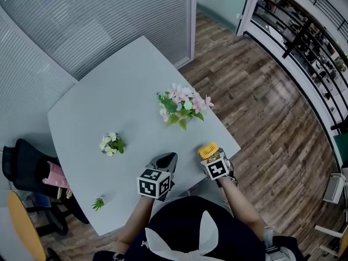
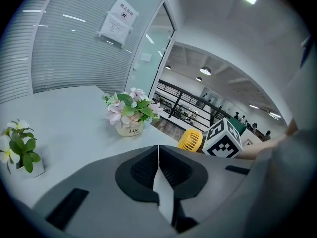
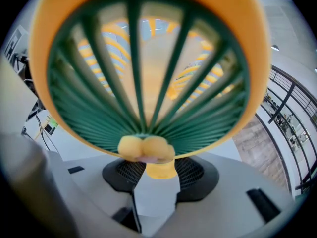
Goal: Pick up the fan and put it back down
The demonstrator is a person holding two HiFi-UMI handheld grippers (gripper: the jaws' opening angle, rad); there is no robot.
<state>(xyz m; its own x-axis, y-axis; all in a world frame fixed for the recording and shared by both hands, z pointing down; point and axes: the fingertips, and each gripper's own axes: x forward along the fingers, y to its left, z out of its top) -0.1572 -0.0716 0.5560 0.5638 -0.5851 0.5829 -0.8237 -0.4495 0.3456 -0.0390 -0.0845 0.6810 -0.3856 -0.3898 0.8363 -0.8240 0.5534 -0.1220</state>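
The fan [image 1: 208,150] is small, with a yellow ring and a green grille, and sits over the table's near right edge. It fills the right gripper view, where my right gripper [image 3: 159,170] is shut on the yellow stem under the fan's head [image 3: 143,68]. Whether the fan's base touches the table [image 1: 109,118] is hidden. My left gripper [image 1: 169,157] hovers over the near edge to the fan's left, its pads [image 2: 171,170] closed together on nothing. In the left gripper view the fan [image 2: 190,140] shows beside the right gripper's marker cube [image 2: 225,139].
A pot of pink and white flowers [image 1: 182,106] stands beyond the fan. A small white-flowered plant [image 1: 111,144] is mid-table and a tiny green sprig [image 1: 98,203] near the left front corner. A black chair [image 1: 32,173] stands left of the table; wooden floor lies right.
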